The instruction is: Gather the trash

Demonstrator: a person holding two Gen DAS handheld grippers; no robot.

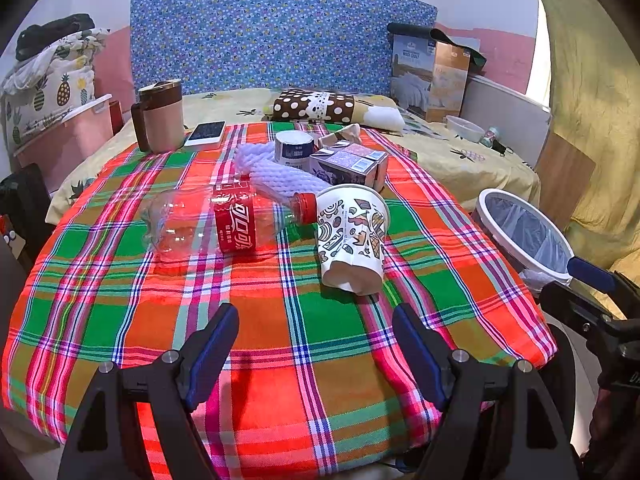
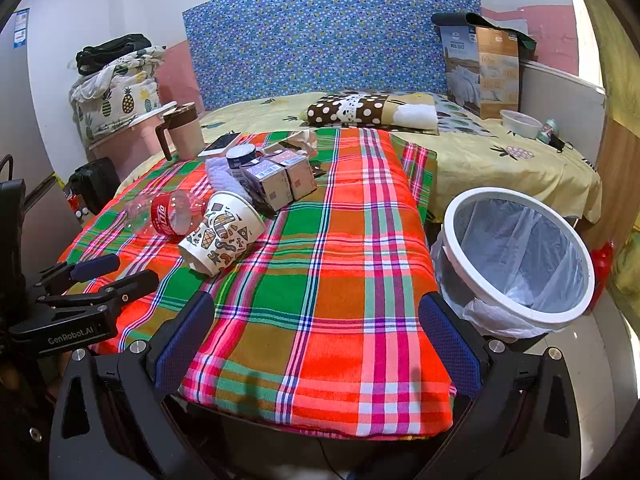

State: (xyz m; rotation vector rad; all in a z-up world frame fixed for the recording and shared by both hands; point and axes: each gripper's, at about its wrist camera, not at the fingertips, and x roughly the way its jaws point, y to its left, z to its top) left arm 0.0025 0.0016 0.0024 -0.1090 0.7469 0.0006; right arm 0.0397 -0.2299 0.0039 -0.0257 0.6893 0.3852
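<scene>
A patterned paper cup (image 1: 352,236) (image 2: 220,232) lies on its side on the plaid tablecloth (image 1: 280,340). Beside it lies an empty clear bottle with a red label (image 1: 228,222) (image 2: 168,212). Behind them are white foam netting (image 1: 272,172), a small white tub (image 1: 294,146) and two small cartons (image 1: 348,166) (image 2: 280,178). A white bin with a clear liner (image 2: 516,256) (image 1: 524,232) stands off the table's right side. My left gripper (image 1: 316,320) is open, just short of the cup. My right gripper (image 2: 316,312) hangs open over the table's near right part, empty.
At the table's far left stand a beige lidded mug (image 1: 162,118) and a phone (image 1: 206,133). Behind the table is a bed with a yellow sheet (image 2: 500,160), a polka-dot pillow (image 2: 360,110), a boxed quilt (image 2: 484,68) and a plastic bowl (image 2: 520,123).
</scene>
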